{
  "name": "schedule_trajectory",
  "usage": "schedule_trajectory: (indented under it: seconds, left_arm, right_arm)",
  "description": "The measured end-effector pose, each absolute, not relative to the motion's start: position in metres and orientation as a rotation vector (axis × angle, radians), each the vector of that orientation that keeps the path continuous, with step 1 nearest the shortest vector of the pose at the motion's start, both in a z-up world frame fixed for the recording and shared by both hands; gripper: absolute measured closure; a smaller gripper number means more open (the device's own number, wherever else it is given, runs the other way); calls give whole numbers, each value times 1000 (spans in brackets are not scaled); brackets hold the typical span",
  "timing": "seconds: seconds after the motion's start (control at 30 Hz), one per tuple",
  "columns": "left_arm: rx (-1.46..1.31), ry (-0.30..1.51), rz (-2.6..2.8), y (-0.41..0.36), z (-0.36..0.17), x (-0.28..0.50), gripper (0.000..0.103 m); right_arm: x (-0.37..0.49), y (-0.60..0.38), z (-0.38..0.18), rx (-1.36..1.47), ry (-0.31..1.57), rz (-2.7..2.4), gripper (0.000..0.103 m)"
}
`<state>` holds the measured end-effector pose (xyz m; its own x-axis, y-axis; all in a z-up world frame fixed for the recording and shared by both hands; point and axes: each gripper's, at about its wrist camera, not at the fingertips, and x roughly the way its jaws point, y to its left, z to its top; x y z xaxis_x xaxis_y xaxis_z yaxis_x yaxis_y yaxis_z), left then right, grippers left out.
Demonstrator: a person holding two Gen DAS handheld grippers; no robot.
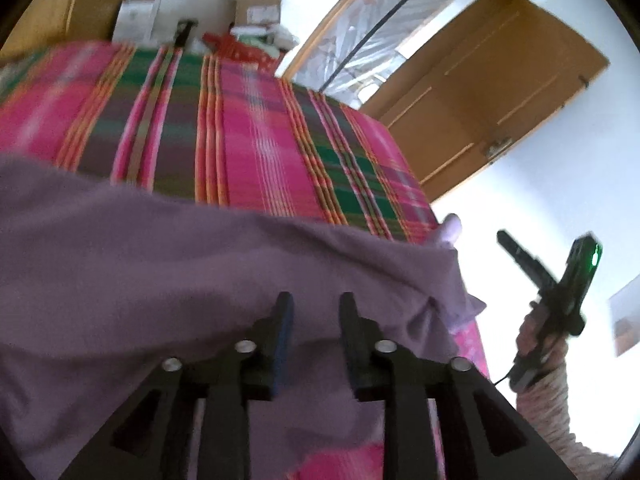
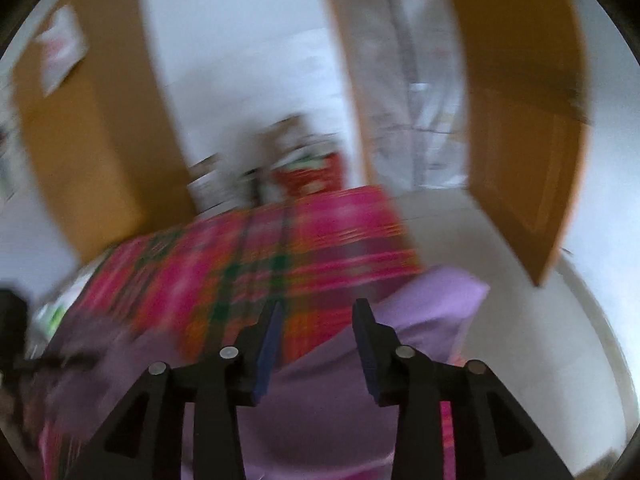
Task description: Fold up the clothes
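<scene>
Inspecting both wrist views, we find the purple garment (image 1: 168, 264) lying crumpled on the plaid-covered bed (image 1: 248, 128), directly below the left hand-held gripper (image 1: 316, 300), fingers narrowly parted and empty. The right hand-held gripper (image 2: 318, 312), wider and empty, is raised off the garment's right end.
</scene>
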<state>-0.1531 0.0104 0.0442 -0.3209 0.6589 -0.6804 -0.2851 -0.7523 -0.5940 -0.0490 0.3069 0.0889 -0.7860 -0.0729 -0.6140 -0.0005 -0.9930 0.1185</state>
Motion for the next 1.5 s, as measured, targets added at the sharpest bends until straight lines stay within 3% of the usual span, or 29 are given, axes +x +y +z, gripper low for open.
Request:
schedule_trajectory:
  seconds: [0.27, 0.47, 0.57, 0.63, 0.67, 0.7, 1.17, 1.3, 1.5]
  left_arm:
    - [-1390, -675, 1963, -3, 30, -142, 71]
    - [-1445, -709, 1963, -1, 23, -146, 71]
    - [-1423, -769, 1945, 0, 24, -156, 71]
    - [-1424, -812, 1941, -1, 23, -163, 71]
    - [-1423, -831, 1939, -1, 22, -166, 71]
    - [-1419, -845, 1937, 0, 21, -170, 71]
    - [-1359, -860, 2047, 1, 29, -215, 71]
    - [-1338, -887, 2071, -3, 29, -225, 71]
    - [-1367, -883, 2081, -9, 22, -223, 71]
  right_arm:
    - [-24, 256, 77, 1009, 55, -2745, 54]
    - [-20, 232, 57, 1073, 277, -2723, 54]
    - [-32, 233, 52, 1124, 262, -2732, 54]
    - [-39, 238, 54, 1131, 244, -2761, 73]
    - [-44, 240, 55, 1133, 228, -2776, 88]
    - [-48, 242, 57, 1129, 213, -2789, 92]
    - [-107, 230, 101, 909, 271, -2975, 96]
    - [-127, 220, 105, 864, 366, -3021, 96]
    - [-157, 220, 84, 1002, 329, -2991, 95]
